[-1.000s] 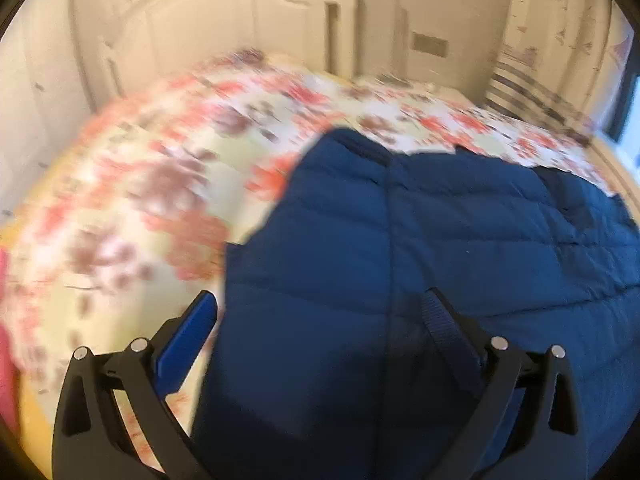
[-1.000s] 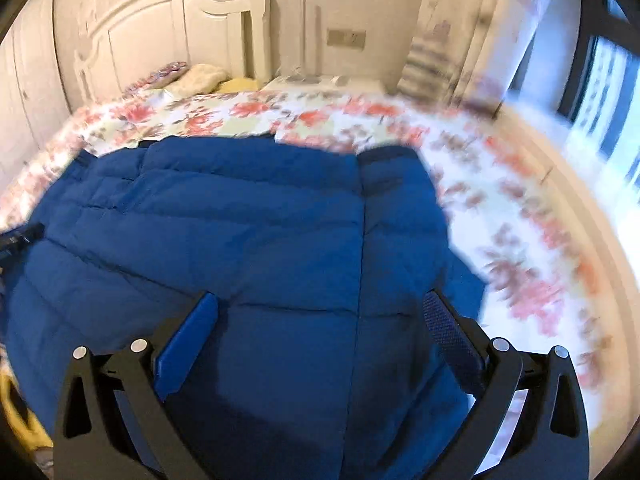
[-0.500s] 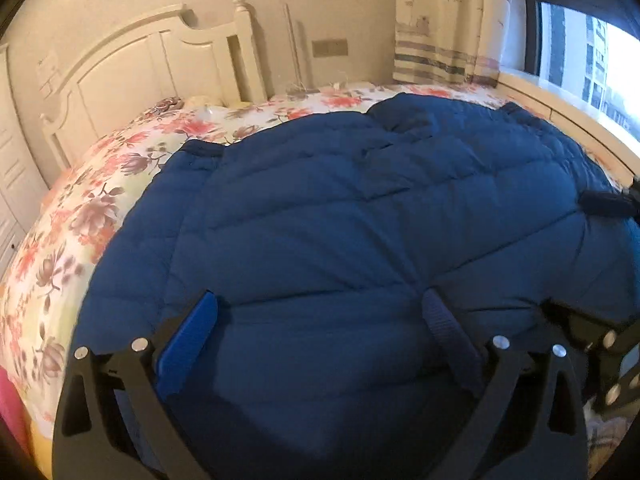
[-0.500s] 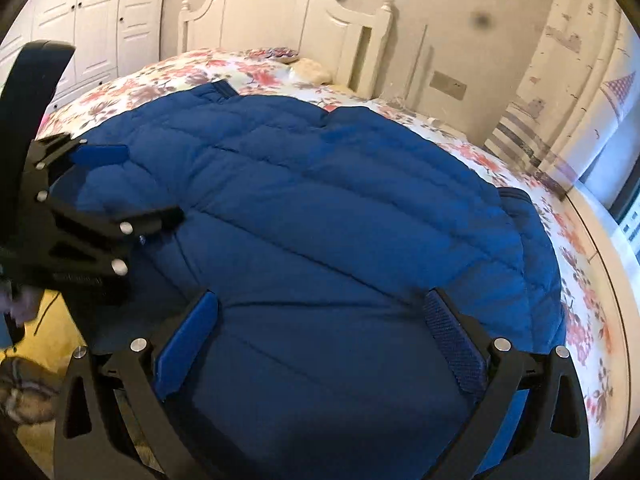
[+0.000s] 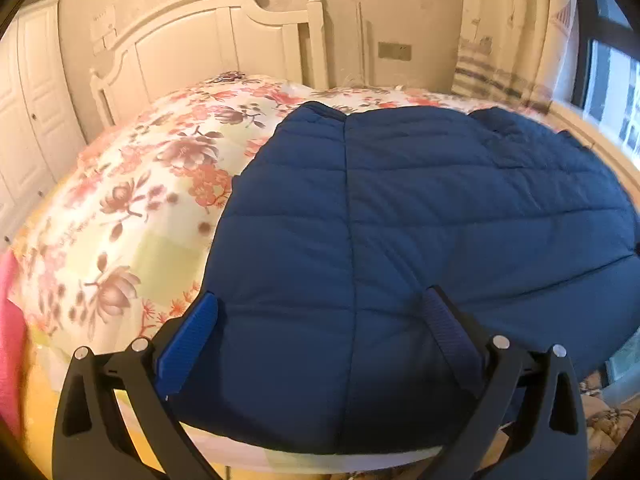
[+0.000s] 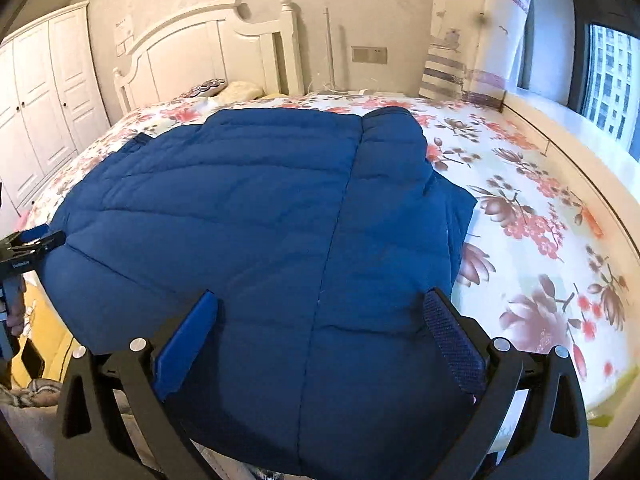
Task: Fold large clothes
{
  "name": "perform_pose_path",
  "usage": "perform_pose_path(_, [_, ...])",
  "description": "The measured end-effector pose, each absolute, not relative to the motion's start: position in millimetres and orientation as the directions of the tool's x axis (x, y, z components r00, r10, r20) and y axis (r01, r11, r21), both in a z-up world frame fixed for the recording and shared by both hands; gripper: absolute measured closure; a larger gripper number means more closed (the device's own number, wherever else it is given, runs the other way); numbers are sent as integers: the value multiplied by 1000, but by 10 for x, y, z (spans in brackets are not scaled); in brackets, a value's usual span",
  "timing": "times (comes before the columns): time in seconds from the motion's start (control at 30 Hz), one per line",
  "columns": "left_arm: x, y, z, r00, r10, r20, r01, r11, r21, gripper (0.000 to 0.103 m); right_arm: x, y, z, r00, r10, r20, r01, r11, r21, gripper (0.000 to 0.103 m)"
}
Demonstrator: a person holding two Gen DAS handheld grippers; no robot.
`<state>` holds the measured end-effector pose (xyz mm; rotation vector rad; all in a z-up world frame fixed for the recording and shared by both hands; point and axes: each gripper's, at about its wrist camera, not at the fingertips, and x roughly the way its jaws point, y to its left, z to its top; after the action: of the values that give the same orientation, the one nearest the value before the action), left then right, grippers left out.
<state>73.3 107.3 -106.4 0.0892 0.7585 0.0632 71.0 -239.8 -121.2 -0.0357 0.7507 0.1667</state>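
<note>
A large dark blue quilted down jacket (image 5: pixel 420 216) lies spread flat on the floral bed cover; it also shows in the right wrist view (image 6: pixel 256 216). Its near edge hangs over the foot of the bed. My left gripper (image 5: pixel 320 320) is open and empty, its jaws spread wide above the jacket's near left part. My right gripper (image 6: pixel 320 320) is open and empty above the jacket's near right part. The left gripper also shows at the far left of the right wrist view (image 6: pixel 28 252), beside the jacket's left edge.
The bed cover (image 6: pixel 532 216) is bare right of the jacket and left of it (image 5: pixel 132 216). A white headboard (image 6: pixel 208 56) and pillows stand at the far end. White wardrobe doors (image 6: pixel 44 104) are at left, a window sill (image 6: pixel 568 120) at right. A pink cloth (image 5: pixel 10 340) hangs at the near left.
Both cameras have swung back to face the headboard squarely; half a second ago they were turned toward each other. The jacket lies as before. Both grippers stay open.
</note>
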Motion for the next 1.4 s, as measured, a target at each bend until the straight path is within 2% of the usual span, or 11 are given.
perform_pose_path(0.1, [745, 1077, -1058, 720, 99, -687, -33, 994, 108, 2, 594, -2194, -1002, 760, 43, -649, -126, 989, -82, 5])
perform_pose_path(0.17, [744, 1094, -1072, 719, 82, -691, -29, 996, 89, 2, 480, -2058, -895, 780, 110, -616, -195, 978, -73, 5])
perform_pose_path(0.3, [749, 1090, -1092, 720, 83, -688, -29, 996, 90, 2, 463, -1802, -1137, 739, 140, -659, -287, 951, -119, 5])
perform_pose_path(0.4, [736, 1104, -1102, 723, 76, -686, -22, 996, 86, 2, 545, -1965, -1239, 716, 212, -665, -291, 957, -9, 5])
perform_pose_path(0.6, [717, 1087, -1109, 729, 70, -681, -20, 997, 81, 2, 478, -2437, -1149, 755, 67, -652, -125, 991, -43, 5])
perform_pose_path(0.73, [708, 1053, -1098, 726, 79, -683, -28, 996, 86, 2, 455, -2617, -1278, 743, 100, -662, -100, 994, 39, 5])
perform_pose_path(0.93, [666, 1006, -927, 711, 121, -693, -70, 992, 102, 3, 423, -2584, -1131, 751, 46, -658, -86, 996, -28, 5])
perform_pose_path(1.17, [1037, 286, -455, 766, -56, -641, 144, 986, 85, 2, 808, -1916, -872, 767, 106, -632, -238, 963, -126, 5])
perform_pose_path(1.23, [1346, 32, -572, 743, -21, -668, 165, 974, 153, 2, 1023, -1707, -1027, 726, 103, -680, -283, 946, -158, 5])
perform_pose_path(1.3, [1590, -105, -789, 710, 29, -704, 171, 962, 212, 2, 1130, -1756, -1136, 701, 140, -699, -293, 951, -103, 5])
perform_pose_path(1.4, [1778, 33, -978, 663, -54, -746, 185, 978, 94, 2, 1059, -2057, -1094, 699, 163, -697, -259, 965, -35, 5])
